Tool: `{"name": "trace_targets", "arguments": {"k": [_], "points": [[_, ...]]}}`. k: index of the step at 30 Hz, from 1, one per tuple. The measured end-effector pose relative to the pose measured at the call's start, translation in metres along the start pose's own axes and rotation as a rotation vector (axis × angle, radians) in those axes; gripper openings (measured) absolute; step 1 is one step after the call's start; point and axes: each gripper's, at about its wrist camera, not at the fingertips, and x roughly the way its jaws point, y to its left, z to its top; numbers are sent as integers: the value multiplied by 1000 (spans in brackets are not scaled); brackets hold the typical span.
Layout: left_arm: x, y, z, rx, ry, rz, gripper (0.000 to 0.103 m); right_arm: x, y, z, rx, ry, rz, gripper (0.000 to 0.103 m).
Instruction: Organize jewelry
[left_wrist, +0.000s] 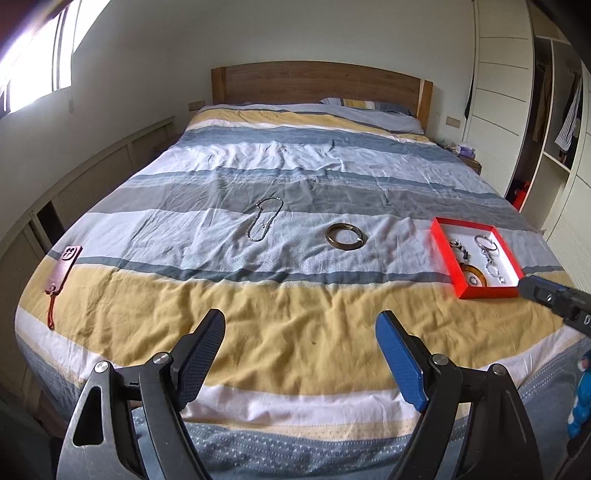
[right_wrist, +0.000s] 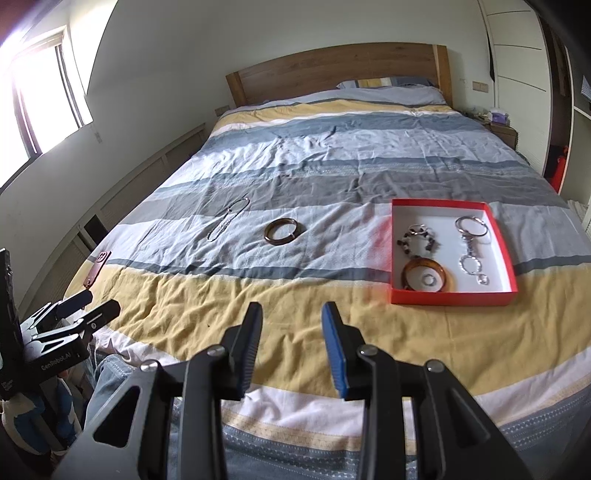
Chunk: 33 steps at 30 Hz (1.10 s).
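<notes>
A bed (left_wrist: 295, 295) covered by a striped quilt in yellow, white, blue and grey is seen from its foot in both wrist views. The left hand-held gripper (left_wrist: 300, 328) is held above the yellow stripe with its jaws spread wide and nothing between them. The right hand-held gripper (right_wrist: 291, 321) is likewise held over the yellow stripe, its jaws parted and empty.

A red box (right_wrist: 448, 298) with a white interior is set on the quilt at about 1 o'clock from the right hand-held gripper. Inside it, an amber bangle (right_wrist: 445, 275) is laid at the near edge with a small silver ring (right_wrist: 428, 280) inside its circle, a dark beaded bracelet (right_wrist: 417, 238) is placed behind it, and a silver chain of rings (right_wrist: 471, 247) is stretched along the right side.

On the open quilt, a dark brown bangle (left_wrist: 345, 237) is found at about 12 o'clock from the left hand-held gripper, well apart from the box. A silver necklace (left_wrist: 264, 219) is laid loose at about 11 o'clock, near the bangle. A red phone (left_wrist: 62, 267) with a cord is seen at the left edge of the bed.
</notes>
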Motion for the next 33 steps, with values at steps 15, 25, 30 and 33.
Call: {"name": "trace_targets", "arguments": {"k": [15,25,30,33], "points": [[72,16,47,-3,16,-20,83,80,6,40,-31,87,-9,32],[150,40,69,-11,76,13,83,155,5,79,-43,121,3,32],[192,55,72,-21,110,34,83,194,5,90,-57,144,8,32],[212,63,72,-29,126,48,86,214,5,95,-61,156,13,32]]}}
